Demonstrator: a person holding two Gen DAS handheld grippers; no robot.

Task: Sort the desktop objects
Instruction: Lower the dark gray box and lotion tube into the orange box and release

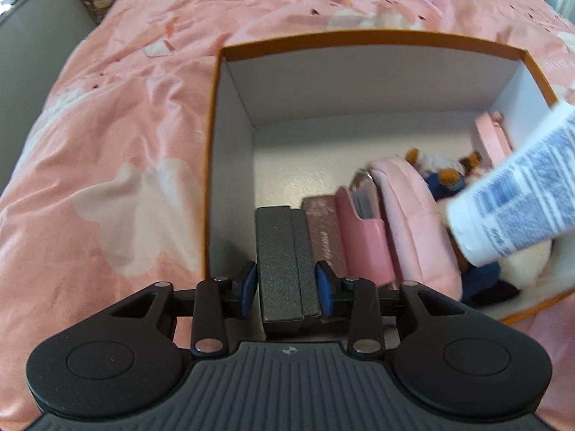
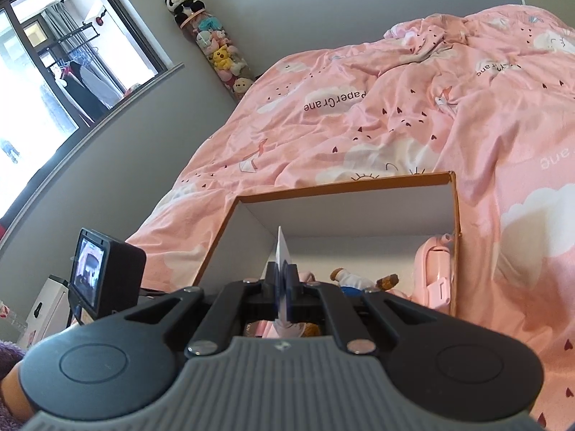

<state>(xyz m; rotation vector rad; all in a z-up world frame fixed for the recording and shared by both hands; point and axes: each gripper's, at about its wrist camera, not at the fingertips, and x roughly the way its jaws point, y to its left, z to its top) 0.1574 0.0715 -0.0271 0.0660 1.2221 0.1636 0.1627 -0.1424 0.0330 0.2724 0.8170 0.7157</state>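
- The left gripper (image 1: 286, 289) is clamping its blue pads on the sides of a black case (image 1: 284, 262), holding it just inside the near wall of the orange-rimmed box (image 1: 215, 115), which is sitting on the pink bedspread (image 1: 107, 179).
- The case is standing on edge at the left end of a row, touching a brown case (image 1: 323, 233) beside it; its long axis is running from the near wall towards the far wall.
- To seat it well, I judge the case should be going straight down, kept parallel with the brown case and the pink case (image 1: 363, 237), and let go only once its lower edge is resting on the box floor; otherwise it may be tipping towards the bare left side.
- The right gripper (image 2: 284, 289) is pinching the flat end of a white tube (image 1: 514, 197), jaws close together on it.
- The tube is hanging over the right side of the box, above a plush toy (image 1: 442, 176); its long axis is slanting, the rounded end pointing down towards the near wall.
- I judge it should be lowered into the right near corner without crushing the toy.
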